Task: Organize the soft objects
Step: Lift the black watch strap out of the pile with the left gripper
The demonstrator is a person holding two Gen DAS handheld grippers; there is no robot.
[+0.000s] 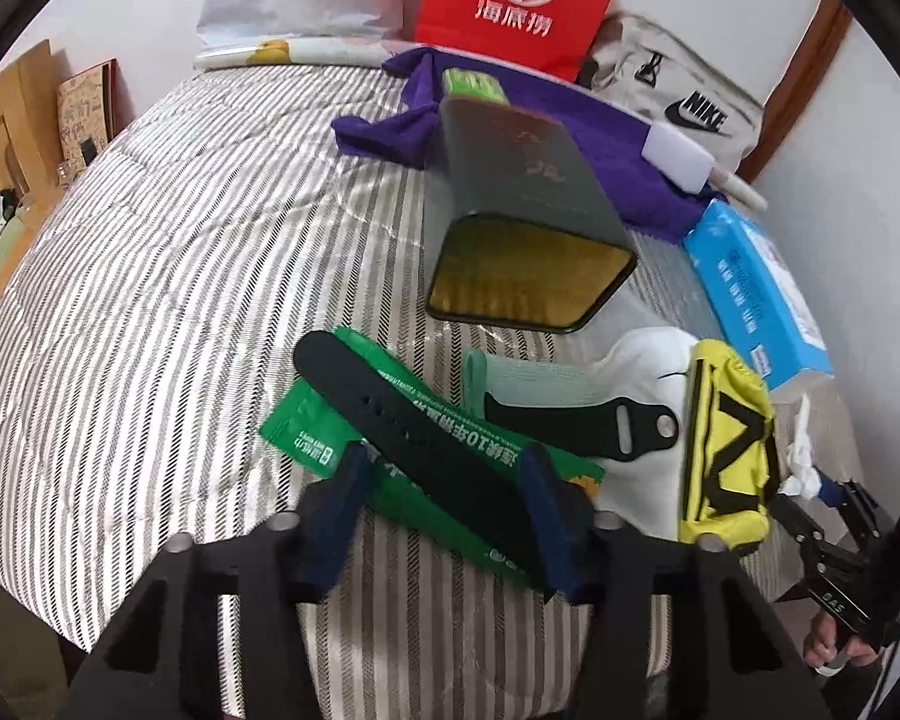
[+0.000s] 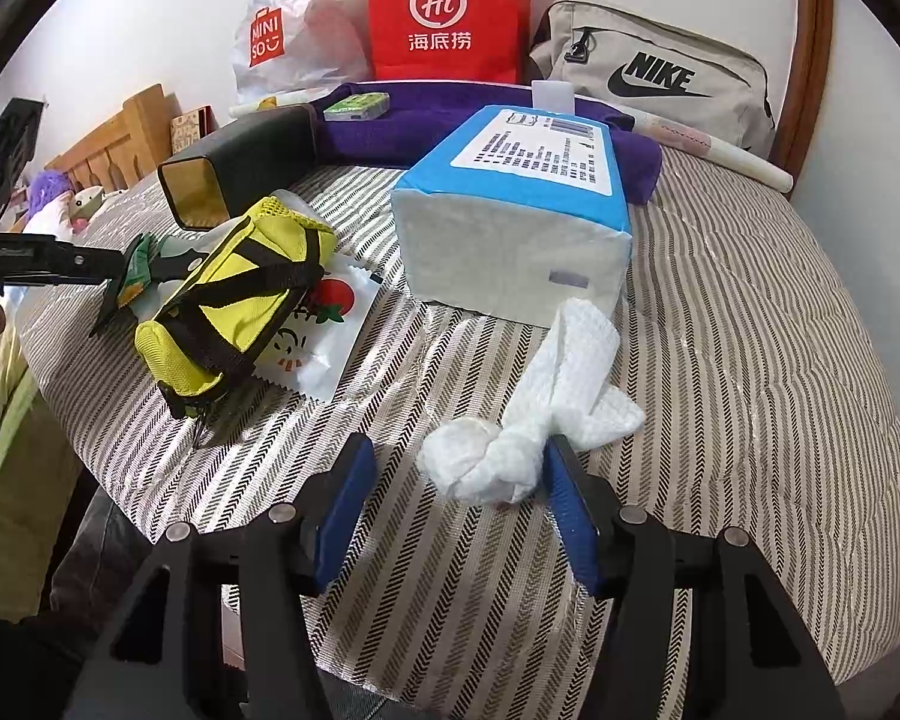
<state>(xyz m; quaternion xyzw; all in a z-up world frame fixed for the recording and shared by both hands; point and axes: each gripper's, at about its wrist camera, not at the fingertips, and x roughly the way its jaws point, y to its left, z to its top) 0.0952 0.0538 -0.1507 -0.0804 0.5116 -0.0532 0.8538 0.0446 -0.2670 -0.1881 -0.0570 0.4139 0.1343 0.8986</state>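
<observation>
Striped bed, cluttered with soft things. Left gripper low over a green packet, fingers on either side of a black strap lying across that packet; whether the pads press on it, cannot tell. Second strap piece just beyond, on a white pouch. Yellow bag resting on that pouch, to the right of the straps. Dark tin on its side farther back, open mouth toward the camera, leaning onto a purple towel.

Right gripper over the bed's near edge, fingers parted, not clenched; crumpled white tissue between them, touching the right finger, clear of the left one. Blue tissue pack just behind the tissue. Red bag, white plastic bag and grey Nike bag lined up along the wall behind.
</observation>
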